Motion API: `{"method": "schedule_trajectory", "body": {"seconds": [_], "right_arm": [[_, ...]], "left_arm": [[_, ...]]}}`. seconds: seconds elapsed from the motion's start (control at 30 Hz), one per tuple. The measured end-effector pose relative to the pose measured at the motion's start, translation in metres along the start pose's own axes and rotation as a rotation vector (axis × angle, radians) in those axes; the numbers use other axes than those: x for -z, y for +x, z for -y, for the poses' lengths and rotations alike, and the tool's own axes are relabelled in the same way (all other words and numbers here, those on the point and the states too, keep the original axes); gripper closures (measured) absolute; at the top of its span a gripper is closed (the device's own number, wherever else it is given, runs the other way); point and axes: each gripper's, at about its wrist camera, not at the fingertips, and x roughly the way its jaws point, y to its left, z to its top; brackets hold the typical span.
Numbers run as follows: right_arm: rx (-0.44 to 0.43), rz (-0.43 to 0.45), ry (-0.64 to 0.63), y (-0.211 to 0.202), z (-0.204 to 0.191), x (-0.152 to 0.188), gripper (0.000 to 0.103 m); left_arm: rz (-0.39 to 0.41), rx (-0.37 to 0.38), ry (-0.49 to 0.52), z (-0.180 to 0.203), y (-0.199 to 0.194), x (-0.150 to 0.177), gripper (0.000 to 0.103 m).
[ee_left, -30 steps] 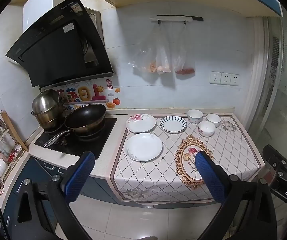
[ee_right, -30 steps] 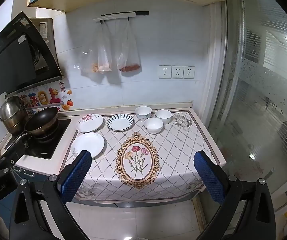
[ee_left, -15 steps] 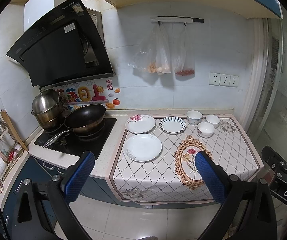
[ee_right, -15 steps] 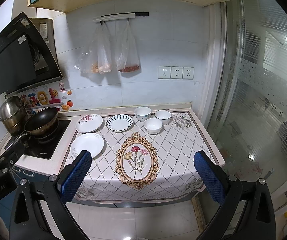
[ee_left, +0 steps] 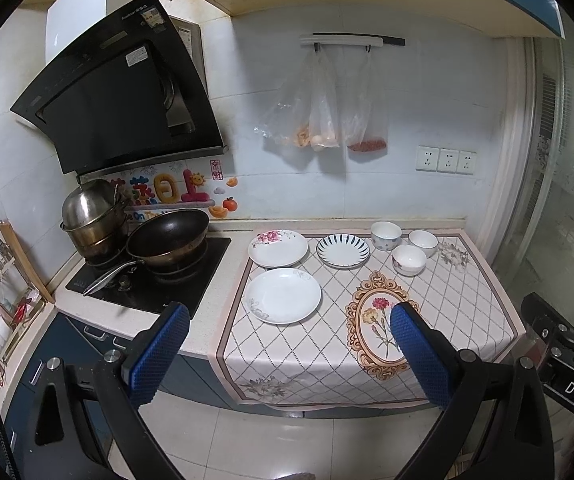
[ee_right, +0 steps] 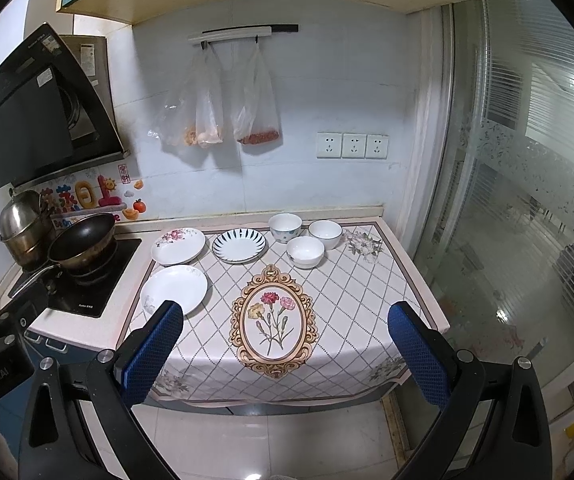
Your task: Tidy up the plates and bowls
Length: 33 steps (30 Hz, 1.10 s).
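Barely shifted since a second ago: both views crept slightly closer to the tabletop point(ee_left: 207, 340), dishes unmoved

Left gripper point(ee_left: 287, 356): jaws wide apart, holding nothing, hovering off the front edge of the tabletop over the floor. Right gripper point(ee_right: 285, 354): same, jaws spread wide and empty, also short of the front edge

On the patterned cloth point(ee_right: 347, 300):
- plain white plate point(ee_right: 174, 289) front left, nearest the hob point(ee_left: 155, 280)
- flower-print plate point(ee_right: 178, 245) behind it, toward the wall
- blue-striped plate point(ee_right: 239, 245) just beside the flower-print one, on its right
- three bowls clustered at back right: dotted bowl point(ee_right: 284, 227) nearest the wall, white bowl point(ee_right: 325, 234) to its right, second white bowl point(ee_right: 305, 251) in front of the pair (cannot tell whether touching)

All plates lying flat and separate, none stacked. Bowls upright, none nested

Off the cloth: dark wok point(ee_left: 169, 236) on the hob, steel pots point(ee_left: 91, 216) stacked behind it, range hood point(ee_left: 119, 92) above, plastic bags point(ee_right: 215, 108) hanging from a wall rail
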Motion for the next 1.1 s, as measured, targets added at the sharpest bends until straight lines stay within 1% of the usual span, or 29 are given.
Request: {"method": "schedule_trajectory", "body": {"seconds": [0.37,0.93,1.1], "right_arm": [[-0.001,-0.005,0.006,0.006,0.005,0.0,0.0],[-0.001,-0.011,0.01,0.012,0.009,0.001,0.0],[0.0,-0.013,0.012,0.014,0.009,0.002,0.0]], "left_arm": [[-0.007,0.005,0.011,0.008,0.001,-0.005,0.0],[-0.008,0.007,0.01,0.009,0.002,-0.003,0.0],[-0.014,0.008,0.012,0.013,0.009,-0.003,0.0]]}}
